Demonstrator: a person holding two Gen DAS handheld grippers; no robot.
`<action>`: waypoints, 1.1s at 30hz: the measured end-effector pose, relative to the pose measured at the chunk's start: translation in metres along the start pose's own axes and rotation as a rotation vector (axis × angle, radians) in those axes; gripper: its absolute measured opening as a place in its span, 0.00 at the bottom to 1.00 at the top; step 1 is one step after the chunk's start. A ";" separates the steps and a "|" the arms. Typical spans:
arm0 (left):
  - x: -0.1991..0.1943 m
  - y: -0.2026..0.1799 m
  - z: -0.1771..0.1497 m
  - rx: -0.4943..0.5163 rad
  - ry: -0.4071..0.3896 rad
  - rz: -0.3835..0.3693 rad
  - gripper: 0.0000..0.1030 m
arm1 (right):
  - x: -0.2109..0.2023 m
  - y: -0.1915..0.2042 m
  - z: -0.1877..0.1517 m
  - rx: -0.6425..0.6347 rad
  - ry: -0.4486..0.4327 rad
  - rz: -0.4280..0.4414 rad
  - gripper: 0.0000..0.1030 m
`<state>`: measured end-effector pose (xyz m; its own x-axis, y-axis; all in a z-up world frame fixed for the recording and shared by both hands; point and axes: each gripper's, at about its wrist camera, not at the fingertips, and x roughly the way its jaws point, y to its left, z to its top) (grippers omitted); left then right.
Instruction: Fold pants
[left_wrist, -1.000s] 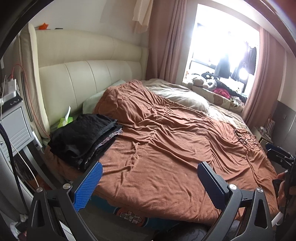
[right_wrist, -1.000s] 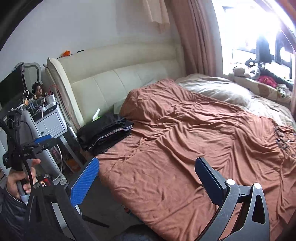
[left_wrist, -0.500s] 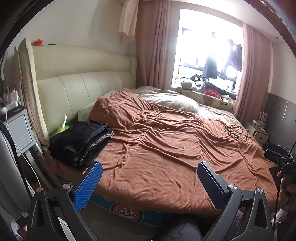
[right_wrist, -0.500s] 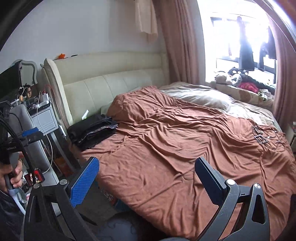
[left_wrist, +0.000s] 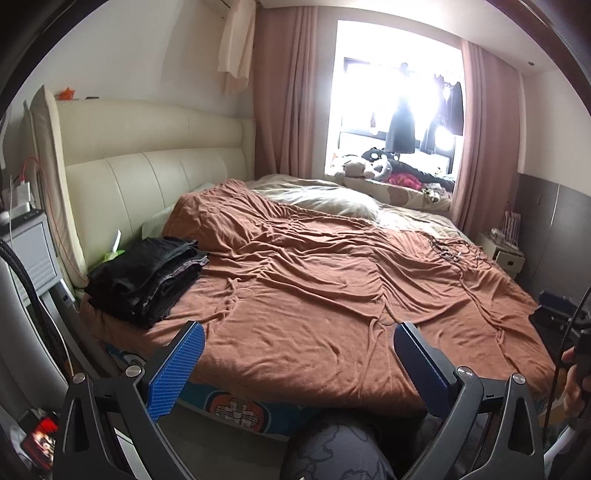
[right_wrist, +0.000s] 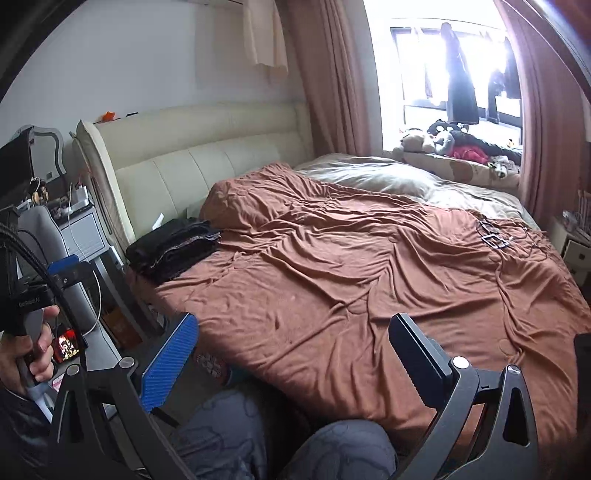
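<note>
Left gripper (left_wrist: 295, 363) spread wide, nothing between its blue pads (left_wrist: 173, 373), held in the air above the near edge of the bed (left_wrist: 314, 295). Right gripper (right_wrist: 291, 362) same: fingers wide apart, empty, touching nothing. Folded dark pants (left_wrist: 147, 277) sit stacked on the brown cover near the cream headboard (left_wrist: 147, 173), well apart from both tools. Person's knee (left_wrist: 332, 454) below.

A wide bed (left_wrist: 461, 229) filled mid-frame, covered by a rumpled brown blanket (left_wrist: 314, 288). At left, near the cream headboard (left_wrist: 147, 173), sat a stack of folded dark clothes (left_wrist: 147, 277). A grey pillow (left_wrist: 325, 197) lay upper centre, tangled cables (left_wrist: 456, 251) at right.
</note>
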<state>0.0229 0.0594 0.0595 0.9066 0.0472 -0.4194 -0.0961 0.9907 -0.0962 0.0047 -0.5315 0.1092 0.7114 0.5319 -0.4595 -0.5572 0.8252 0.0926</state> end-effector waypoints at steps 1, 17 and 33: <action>-0.001 0.000 -0.003 -0.014 -0.002 -0.015 1.00 | -0.002 0.001 -0.002 0.006 -0.003 -0.003 1.00; -0.012 -0.005 -0.027 -0.023 -0.010 -0.021 1.00 | -0.018 0.017 -0.034 0.009 -0.023 -0.041 1.00; -0.016 -0.011 -0.031 0.000 -0.020 -0.011 1.00 | -0.022 0.015 -0.037 0.027 -0.024 -0.054 1.00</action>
<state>-0.0030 0.0432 0.0388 0.9156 0.0384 -0.4003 -0.0858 0.9912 -0.1011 -0.0347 -0.5375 0.0883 0.7503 0.4905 -0.4432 -0.5062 0.8575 0.0922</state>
